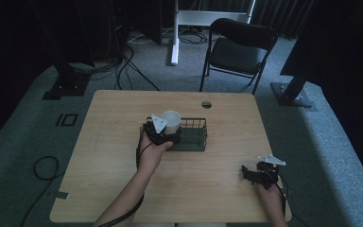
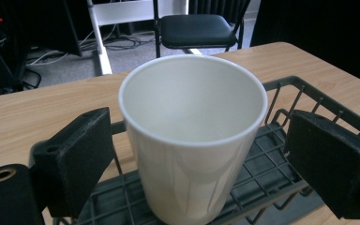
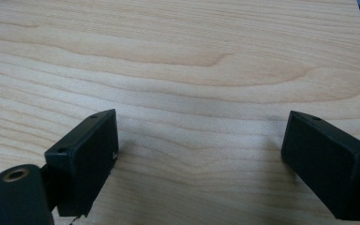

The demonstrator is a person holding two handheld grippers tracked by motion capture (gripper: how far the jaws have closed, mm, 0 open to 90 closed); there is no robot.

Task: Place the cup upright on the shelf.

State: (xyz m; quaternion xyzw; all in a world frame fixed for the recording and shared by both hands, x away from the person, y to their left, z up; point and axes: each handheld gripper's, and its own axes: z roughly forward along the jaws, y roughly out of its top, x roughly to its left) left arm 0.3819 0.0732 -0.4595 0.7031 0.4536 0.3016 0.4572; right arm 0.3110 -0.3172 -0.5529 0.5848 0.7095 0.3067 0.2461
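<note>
We see our left gripper (image 2: 197, 154) with its two black jaws spread wide, one on either side of a white paper cup (image 2: 193, 136). The cup stands upright between them, its open mouth facing up and a little toward the camera that rides on the gripper. Neither jaw presses the cup wall: in the left gripper view there is a narrow gap between the left-hand jaw and the cup's side, and a wider gap on the right-hand side, so the cup sits closer to the left-hand jaw. The cup's base rests on the mesh floor of a dark grey wire basket (image 2: 304, 93), whose wire rim runs behind the right-hand jaw and beyond the cup.

From the high view, our left gripper (image 1: 163, 135) is at the near-left end of the wire basket (image 1: 196, 135), and the white cup (image 1: 171, 121) stands in that same end, just past the jaw tips. The basket lies on the light wooden table (image 1: 123, 156).

Our right gripper (image 1: 250, 172) rests well apart from the cup and basket, near the right front corner of the table. In the right gripper view its black jaws (image 3: 206, 164) are also spread wide, with bare wood grain of the table (image 3: 192, 61) between them and ahead of them. Beyond the far edge of the table stands a black folding chair (image 1: 238, 47).
</note>
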